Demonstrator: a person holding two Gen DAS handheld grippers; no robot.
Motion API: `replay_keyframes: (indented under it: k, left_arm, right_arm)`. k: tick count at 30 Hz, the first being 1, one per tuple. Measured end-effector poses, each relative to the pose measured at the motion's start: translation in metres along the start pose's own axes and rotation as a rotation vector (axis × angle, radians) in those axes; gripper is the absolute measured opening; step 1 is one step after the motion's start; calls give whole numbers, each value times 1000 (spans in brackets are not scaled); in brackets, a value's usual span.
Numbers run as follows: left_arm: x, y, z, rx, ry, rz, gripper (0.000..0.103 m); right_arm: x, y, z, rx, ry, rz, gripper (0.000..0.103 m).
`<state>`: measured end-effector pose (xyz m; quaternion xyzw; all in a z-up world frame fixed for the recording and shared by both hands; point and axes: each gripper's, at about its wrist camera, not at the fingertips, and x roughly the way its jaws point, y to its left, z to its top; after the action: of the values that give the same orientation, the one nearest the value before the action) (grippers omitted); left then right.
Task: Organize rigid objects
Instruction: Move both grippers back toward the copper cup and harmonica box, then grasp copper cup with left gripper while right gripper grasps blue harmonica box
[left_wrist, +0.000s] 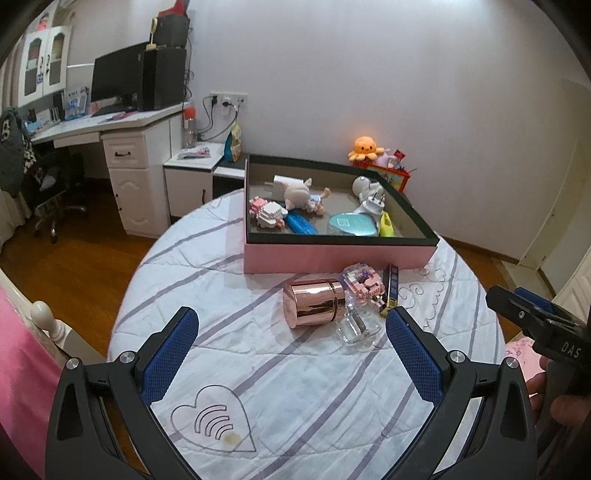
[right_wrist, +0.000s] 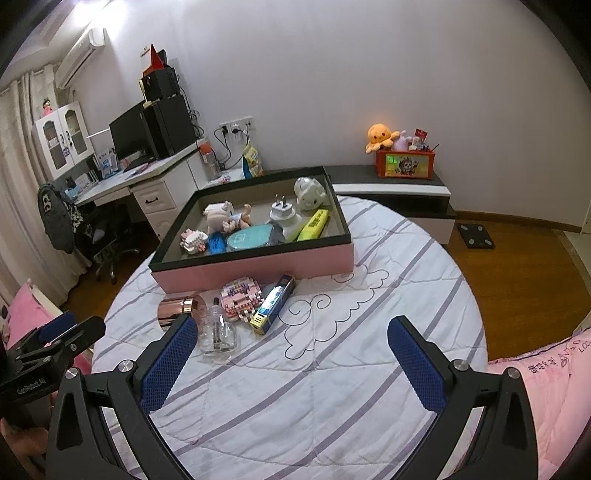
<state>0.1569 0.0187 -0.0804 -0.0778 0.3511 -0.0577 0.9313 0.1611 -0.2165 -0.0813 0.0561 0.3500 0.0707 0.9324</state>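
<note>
So both grippers are hovering wide open over the striped quilt (left_wrist: 295, 387), nothing between the fingers of either one. The left gripper (left_wrist: 291, 325) is sitting just short of the rose-gold jar (left_wrist: 312, 304) and the clear glass bottle (left_wrist: 356, 328), which are lying beside a pink brick toy (left_wrist: 364, 284) in front of the pink box (left_wrist: 332, 256). The right gripper (right_wrist: 291, 332) is hanging with that same bottle (right_wrist: 218, 332) just past its left fingertip.

White wall (right_wrist: 369, 74), wooden floor (right_wrist: 517, 277), white desk (left_wrist: 125, 147) with monitor (left_wrist: 118, 74)
</note>
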Motion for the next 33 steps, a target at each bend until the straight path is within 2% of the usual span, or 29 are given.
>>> replay_keyframes:
  k: [19, 23, 25, 27, 29, 33]
  left_arm:
    - [101, -5, 0, -22, 142, 8, 103]
    - [119, 0, -4, -28, 172, 16, 103]
    - [121, 4, -4, -40, 161, 12, 103]
    - [122, 7, -4, -29, 153, 40, 103]
    - [128, 10, -5, -19, 179, 57, 103]
    - [128, 12, -4, -15, 177, 48, 102]
  right_arm:
    - [106, -9, -1, 41, 192, -8, 103]
    - [122, -8, -1, 48, 207, -4, 103]
    - [129, -7, 0, 49, 213, -11, 103]
    - [136, -7, -1, 38, 223, -31, 103]
    - [140, -4, -2, 17, 223, -38, 102]
    - [138, 0, -4, -24, 205, -57, 100]
